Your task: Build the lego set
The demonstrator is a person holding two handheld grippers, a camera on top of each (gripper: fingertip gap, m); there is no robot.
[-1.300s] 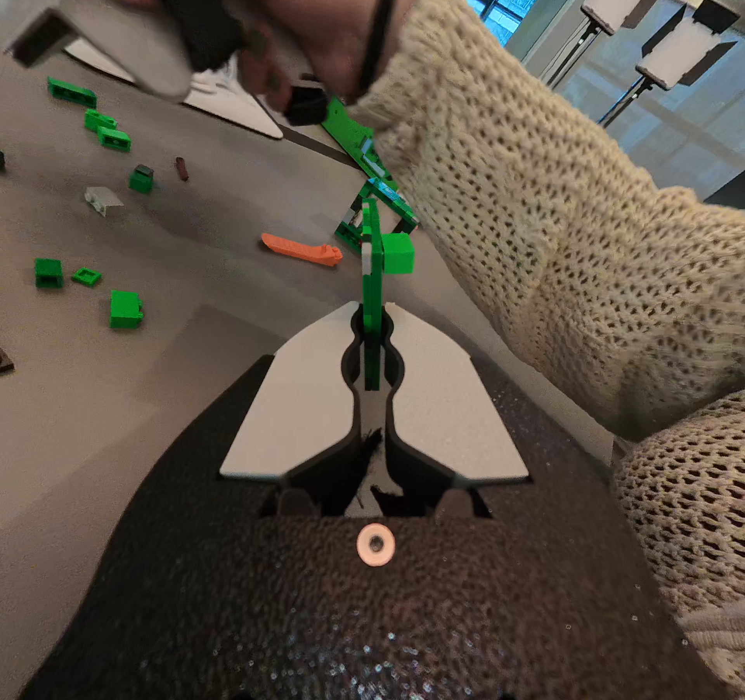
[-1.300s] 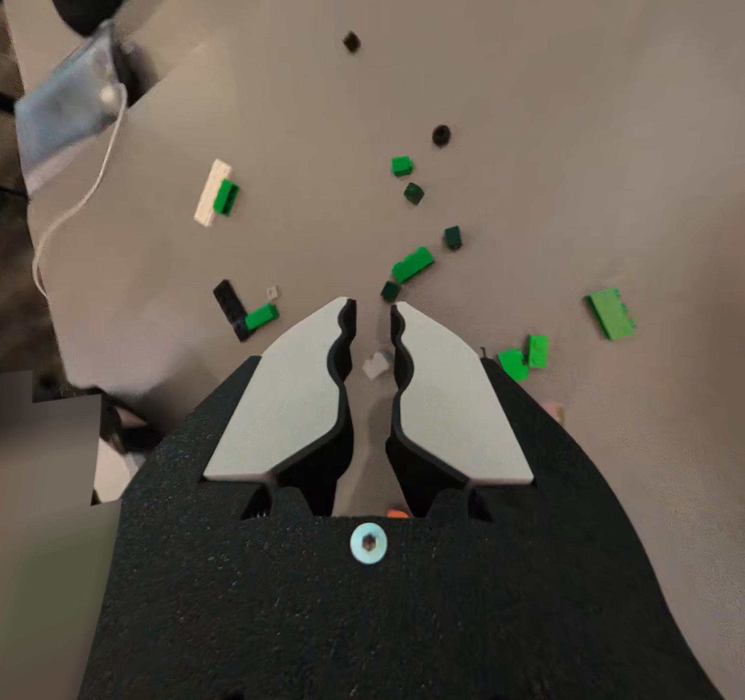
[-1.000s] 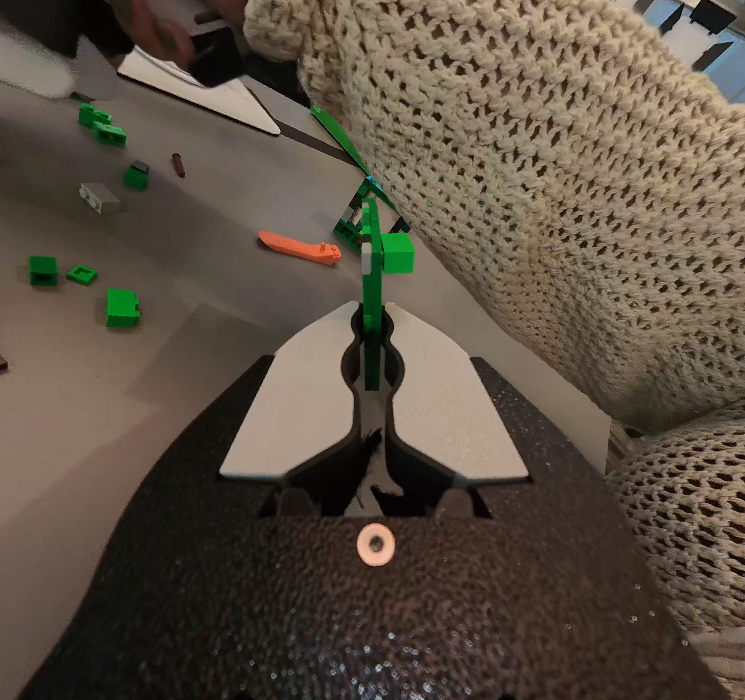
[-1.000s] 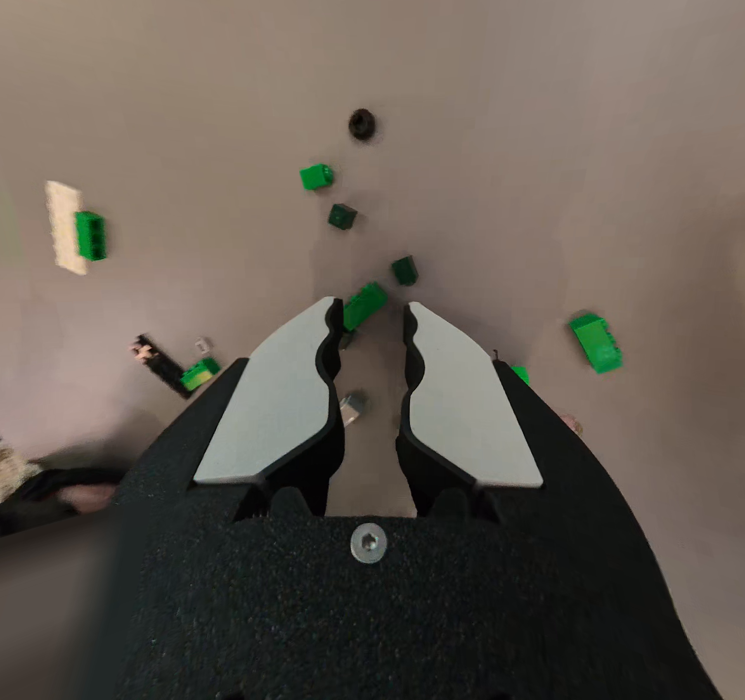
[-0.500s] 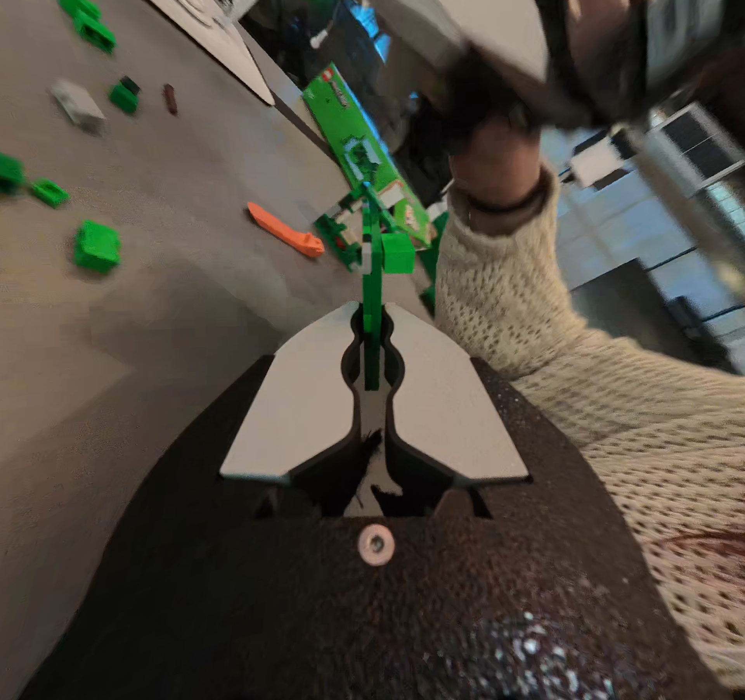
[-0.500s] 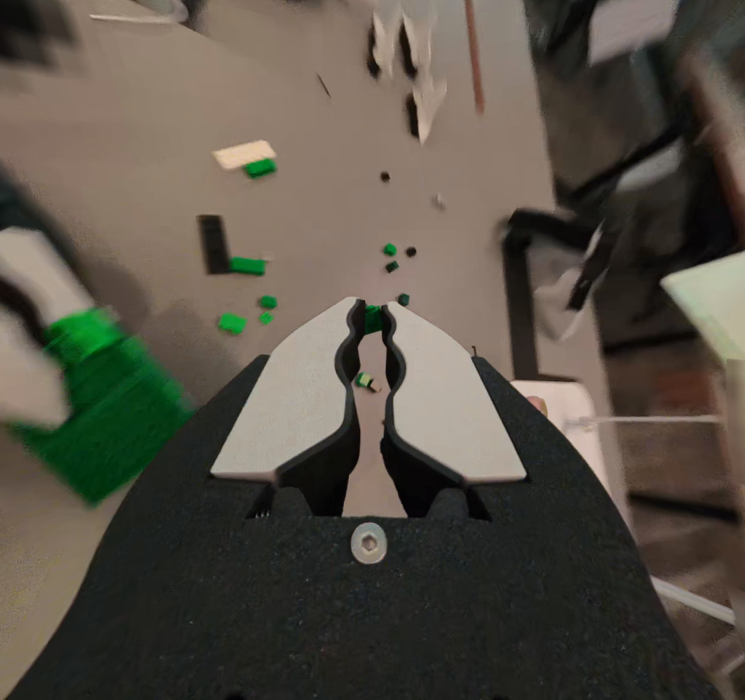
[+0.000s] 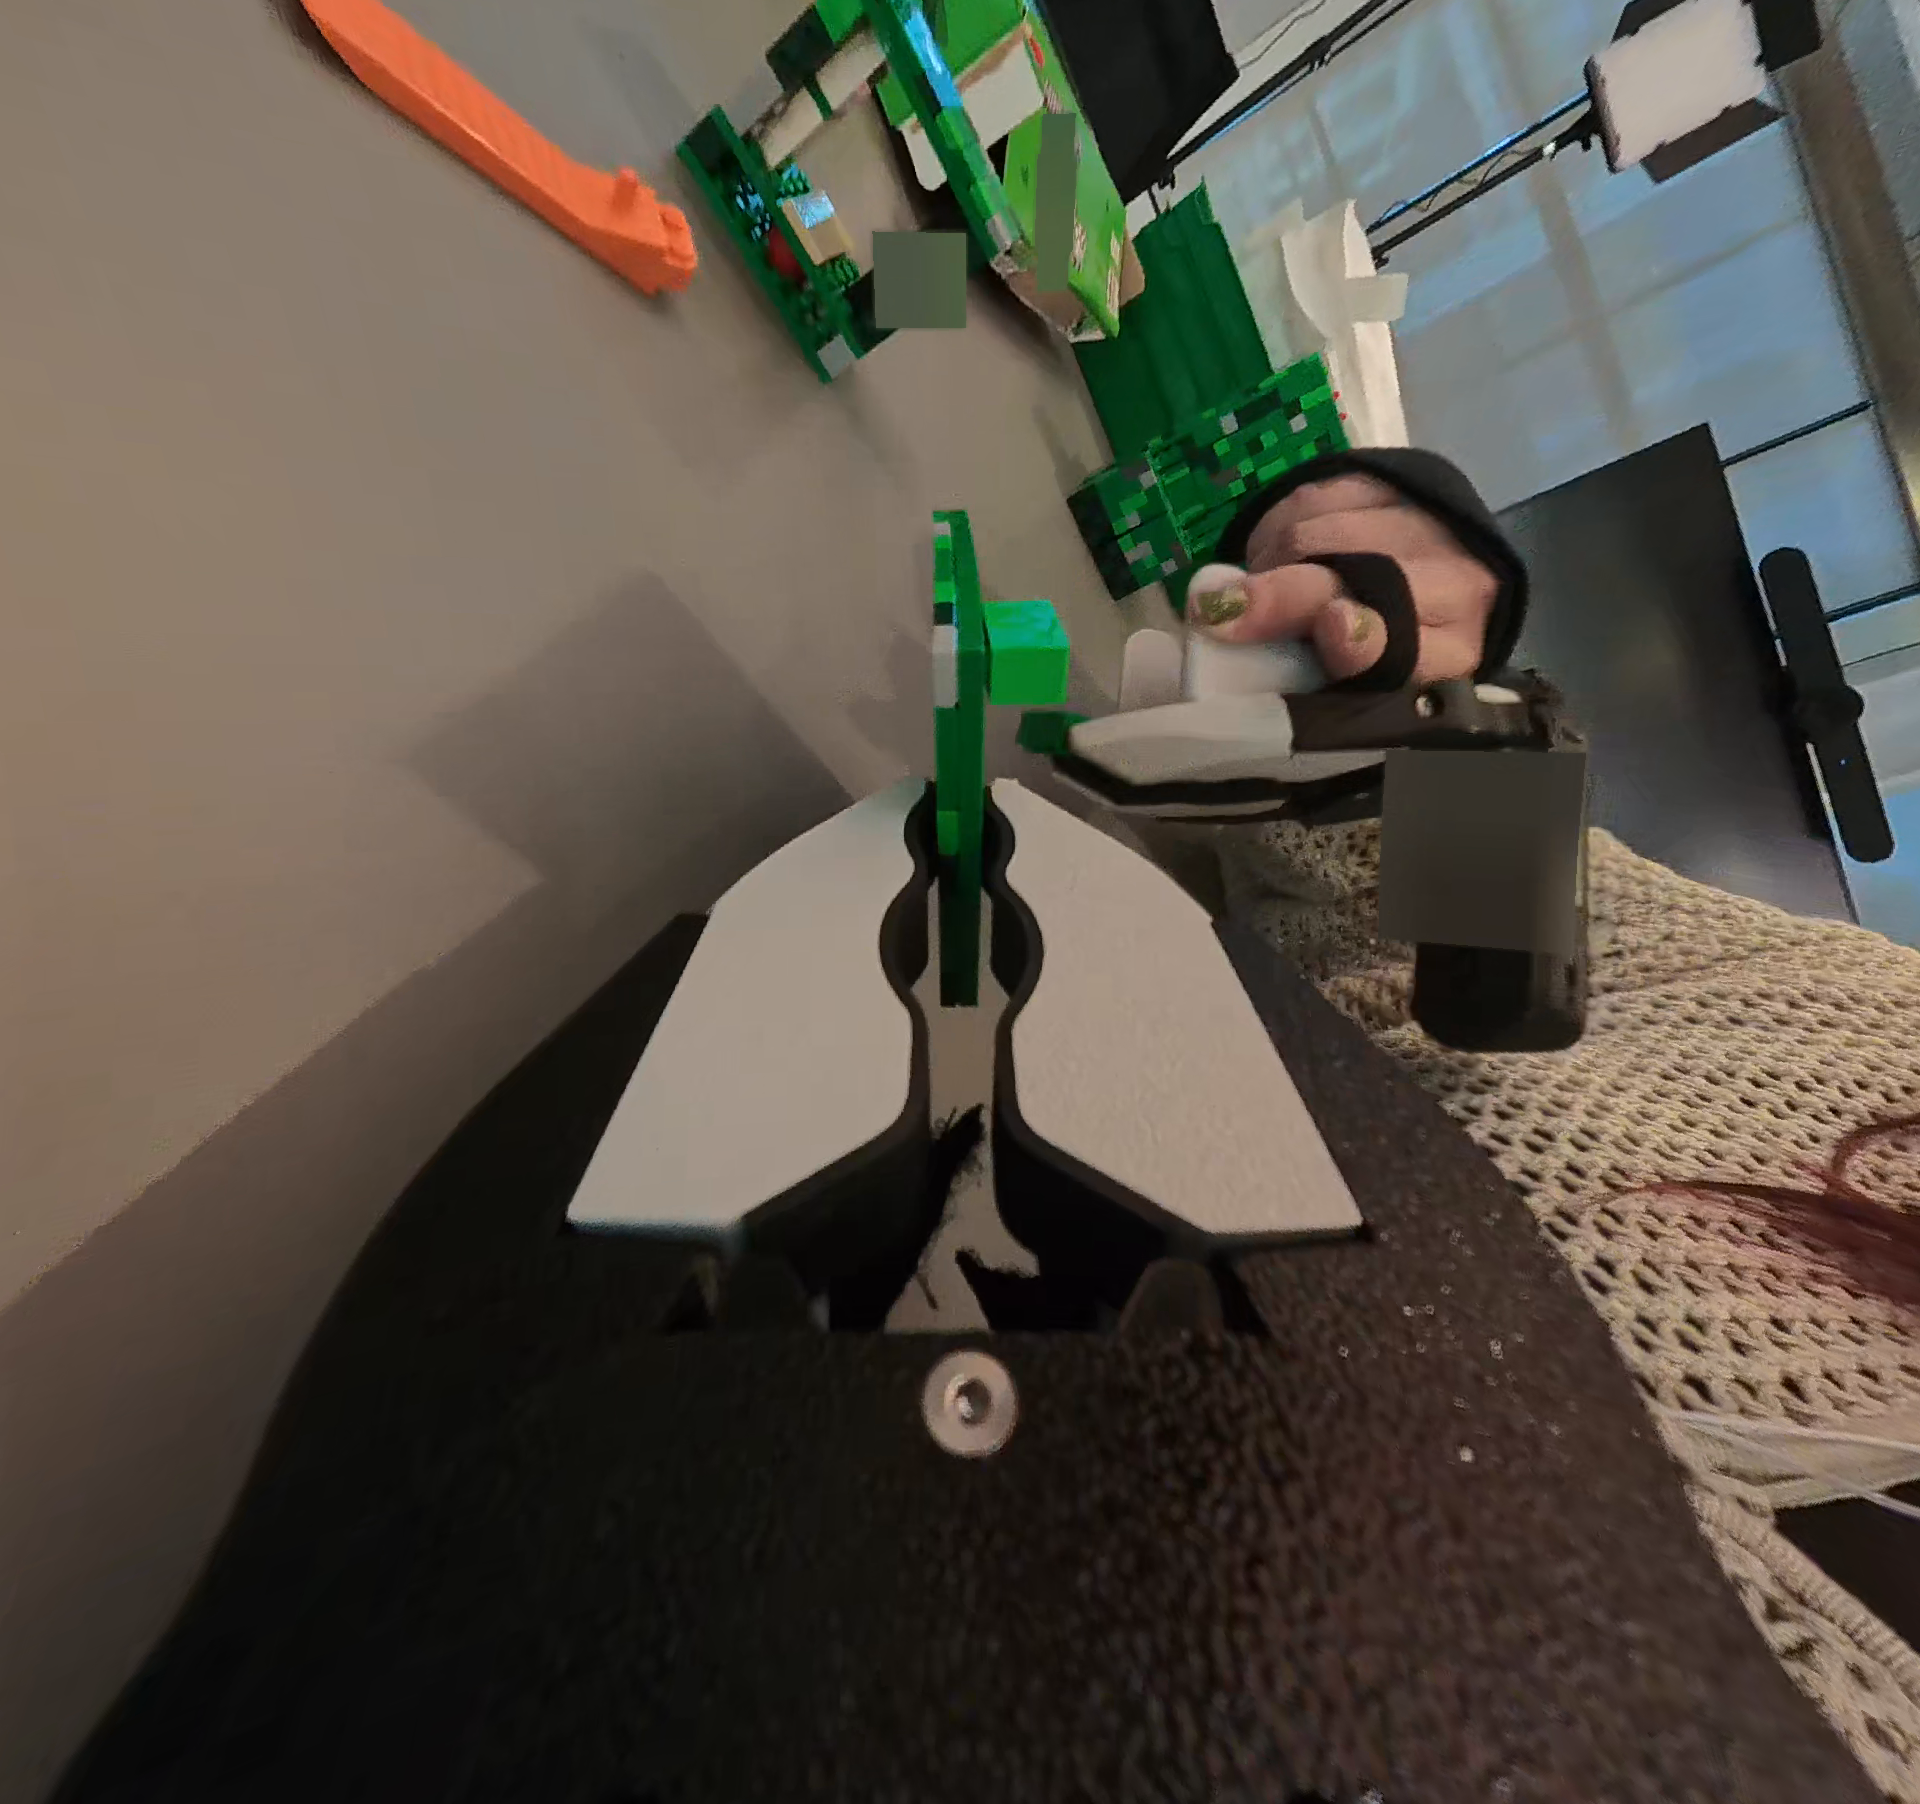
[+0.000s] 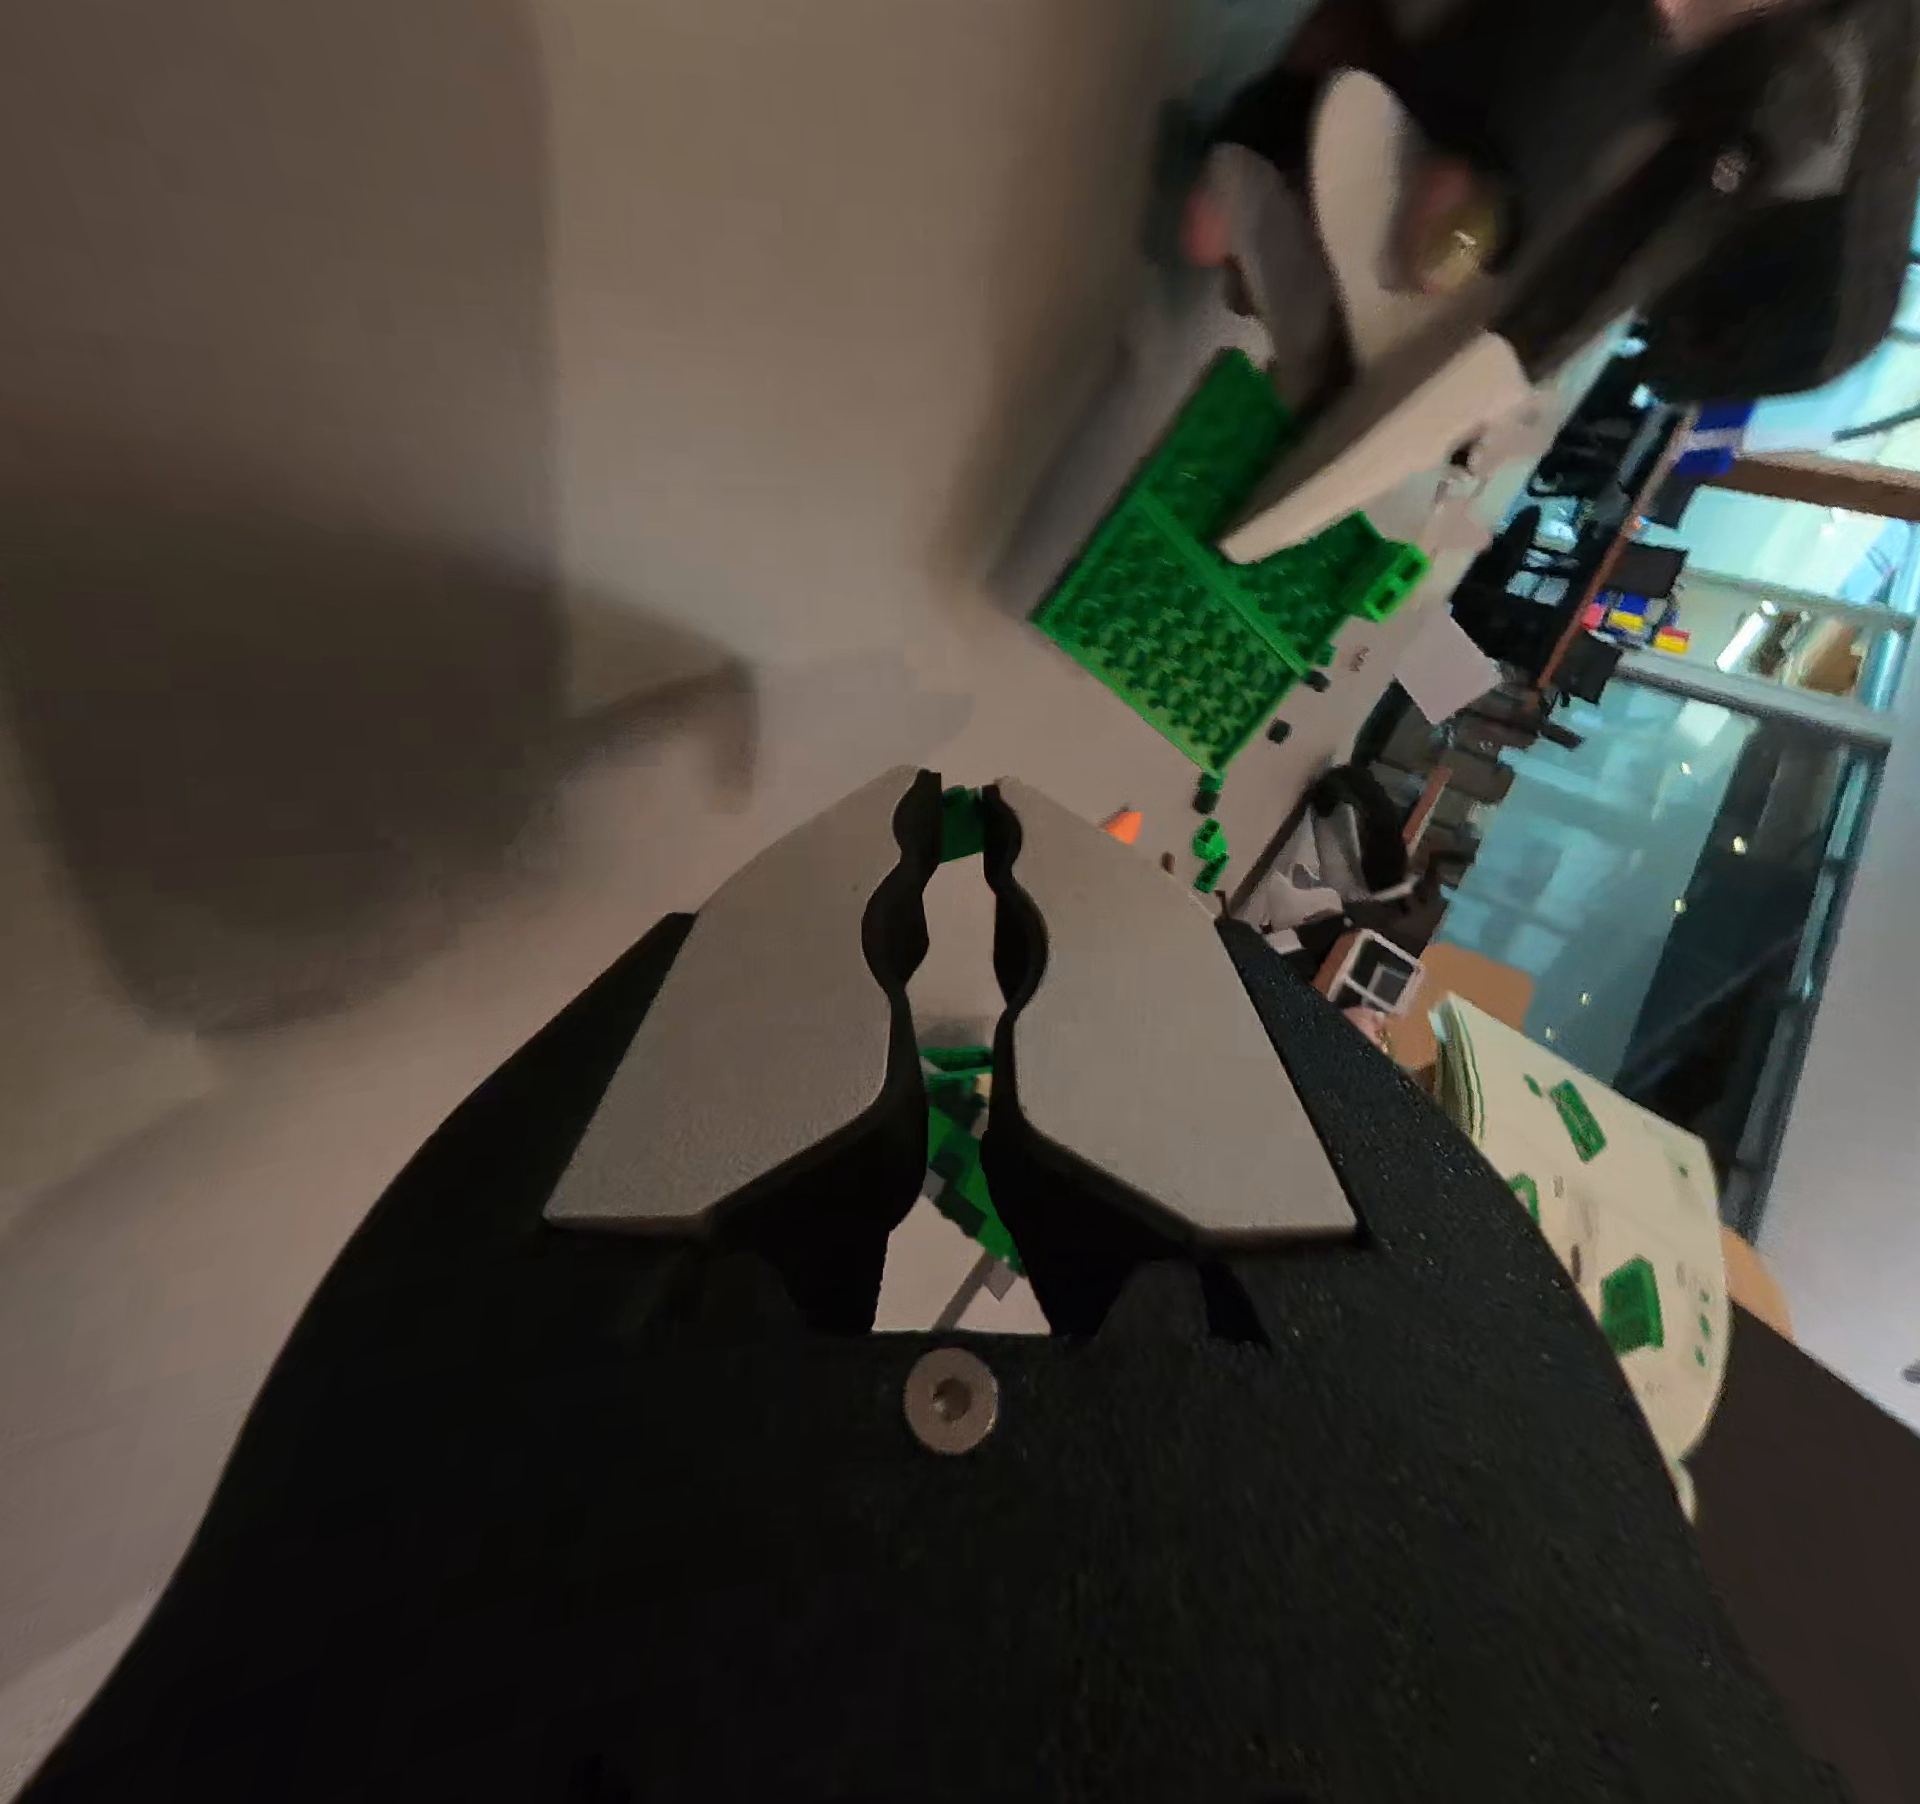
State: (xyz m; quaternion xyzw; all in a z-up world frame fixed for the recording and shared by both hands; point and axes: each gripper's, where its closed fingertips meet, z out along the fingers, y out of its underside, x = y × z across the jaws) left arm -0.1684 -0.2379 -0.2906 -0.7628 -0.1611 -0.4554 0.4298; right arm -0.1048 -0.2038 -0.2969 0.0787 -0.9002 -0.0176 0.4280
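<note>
Since a second ago your right gripper (image 8: 961, 798) has left the loose pieces on the table (image 7: 312, 507), pinched a small green brick (image 8: 961, 824) at its very tips, and swung in beside the plate (image 7: 956, 715) that your left gripper (image 7: 958, 798) has kept clamped edge-on the whole time. That plate stands upright between the left fingers, a green cube (image 7: 1023, 653) already stuck on its right face. From the left wrist view, the right gripper comes in flat from the right, its tips just beside the plate below the cube; your hand (image 7: 1351, 601) wraps the handle, and your sleeve (image 7: 1662, 1079) lies close under it. Whether the brick already touches the plate, I cannot tell. The risk, as I judge it, is the shallow hold: only the fingertips bite the brick, so a push that is off square could twist it out or pop it loose. A hard press could also lever the thin plate sideways in the left fingers, since they hold only its lower edge. Keep the brick square to the studs and brace the plate. The orange separator (image 7: 488, 123) and the finished green builds (image 7: 1216, 466) lie well away on the table.
</note>
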